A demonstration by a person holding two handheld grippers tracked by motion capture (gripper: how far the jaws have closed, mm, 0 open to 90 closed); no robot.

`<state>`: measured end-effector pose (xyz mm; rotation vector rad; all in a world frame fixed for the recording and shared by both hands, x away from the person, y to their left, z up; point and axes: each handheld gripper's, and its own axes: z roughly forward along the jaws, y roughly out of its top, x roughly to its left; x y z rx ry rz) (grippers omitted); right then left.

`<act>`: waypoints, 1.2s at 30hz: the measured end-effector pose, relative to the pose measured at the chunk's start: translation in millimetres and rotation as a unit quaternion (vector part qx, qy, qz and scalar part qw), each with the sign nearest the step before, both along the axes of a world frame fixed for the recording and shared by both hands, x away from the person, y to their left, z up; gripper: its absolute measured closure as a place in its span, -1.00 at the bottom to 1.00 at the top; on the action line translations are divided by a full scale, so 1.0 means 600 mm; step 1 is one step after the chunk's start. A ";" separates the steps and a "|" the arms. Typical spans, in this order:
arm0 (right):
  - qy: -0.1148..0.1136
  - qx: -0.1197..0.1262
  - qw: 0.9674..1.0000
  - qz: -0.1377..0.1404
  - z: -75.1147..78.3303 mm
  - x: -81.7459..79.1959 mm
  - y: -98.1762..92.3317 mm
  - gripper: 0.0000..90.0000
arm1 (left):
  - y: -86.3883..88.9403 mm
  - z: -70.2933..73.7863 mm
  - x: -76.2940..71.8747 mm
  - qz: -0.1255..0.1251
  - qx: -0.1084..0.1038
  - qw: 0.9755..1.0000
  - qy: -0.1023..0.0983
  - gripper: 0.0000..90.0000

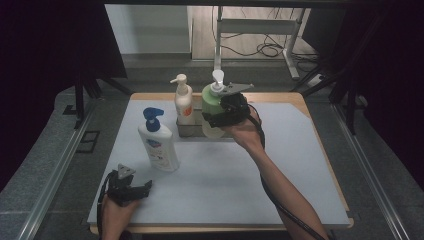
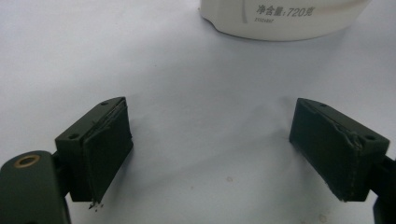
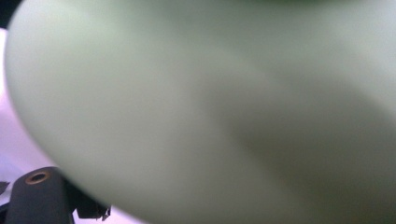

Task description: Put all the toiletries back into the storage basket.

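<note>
I have the right gripper (image 1: 216,120) clamped on the green bottle (image 1: 212,102), jaws spread wide around its rounded body; in the right gripper view the pale green plastic (image 3: 210,112) is smooth, glossy and blurred from closeness. In the high view the bottle has a white pump head and sits at the metal tray (image 1: 188,129) near the table's far edge; I cannot tell whether its base rests in the tray or hangs just above it. A slim white bottle (image 1: 183,102) with an orange label stands in the tray's left part, just beside the green one.

My left gripper (image 1: 131,189) rests low near the front-left of the mat (image 1: 280,165), jaws spread with nothing between them (the rubbery black pads (image 2: 109,149) look scuffed at their edges). Just beyond them stands the blue-pump bottle (image 1: 158,145), white and oval; its curved base (image 2: 285,21) shows printed characters.

The mat is matte and pale grey, bare across its right half, with a wood rim along the table edge.
</note>
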<state>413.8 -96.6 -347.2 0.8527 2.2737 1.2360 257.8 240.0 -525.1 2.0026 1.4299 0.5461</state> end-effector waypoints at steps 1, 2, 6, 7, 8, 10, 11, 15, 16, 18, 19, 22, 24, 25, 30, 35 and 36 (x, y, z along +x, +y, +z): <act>-0.001 0.000 1.000 -0.002 0.001 0.003 0.000 -0.73 | 0.000 0.000 0.000 0.000 0.000 1.000 0.000 -0.72; 0.000 0.001 1.000 -0.004 0.001 0.005 0.001 -0.73 | 0.000 0.000 0.000 0.000 0.000 1.000 0.000 -0.73; -0.001 0.005 1.000 -0.010 0.003 0.016 0.003 -0.73 | 0.000 0.000 0.000 0.000 0.000 1.000 0.000 -0.73; -0.002 0.004 1.000 -0.012 0.003 0.019 0.003 -0.73 | 0.000 0.000 0.000 0.000 0.000 1.000 0.000 -0.73; -0.003 0.003 1.000 -0.014 0.004 0.021 0.004 -0.73 | 0.000 0.000 0.000 0.000 0.000 1.000 0.000 -0.73; -0.004 0.003 1.000 -0.018 0.005 0.027 0.005 -0.73 | 0.000 0.000 0.000 0.000 0.000 1.000 0.000 -0.72; -0.003 0.004 1.000 -0.021 0.005 0.029 0.006 -0.73 | 0.000 0.000 0.000 0.000 0.000 1.000 0.000 -0.72; -0.006 0.007 1.000 -0.023 0.007 0.039 0.008 -0.73 | 0.000 0.000 0.000 0.000 0.000 1.000 0.000 -0.73; -0.007 0.006 1.000 -0.024 0.007 0.042 0.009 -0.73 | 0.000 0.000 0.000 0.000 0.000 1.000 0.000 -0.73; -0.008 0.004 1.000 -0.028 0.006 0.046 0.011 -0.73 | 0.000 0.000 0.000 0.001 0.000 1.000 0.000 -0.73; -0.009 0.005 0.999 -0.031 0.006 0.049 0.012 -0.73 | 0.000 0.000 0.000 0.001 -0.001 1.000 0.000 -0.73; -0.009 0.006 0.999 -0.034 0.004 0.058 0.013 -0.73 | 0.000 0.000 0.000 0.001 -0.001 1.000 0.001 -0.73; -0.009 0.006 0.999 -0.036 0.002 0.063 0.015 -0.73 | 0.000 0.000 0.000 0.000 0.000 1.000 0.001 -0.73; -0.010 0.005 0.999 -0.037 0.001 0.066 0.015 -0.73 | 0.000 0.000 0.000 0.000 0.000 1.000 0.001 -0.73; -0.012 0.002 0.999 -0.045 -0.003 0.080 0.018 -0.73 | 0.000 0.000 0.000 0.000 -0.001 1.000 0.002 -0.73; -0.010 0.003 0.999 -0.052 -0.010 0.094 0.020 -0.73 | 0.000 0.000 0.000 0.000 -0.001 1.000 0.002 -0.73; -0.011 0.001 0.998 -0.054 -0.012 0.097 0.021 -0.73 | 0.000 0.000 0.000 0.000 -0.001 1.000 0.002 -0.73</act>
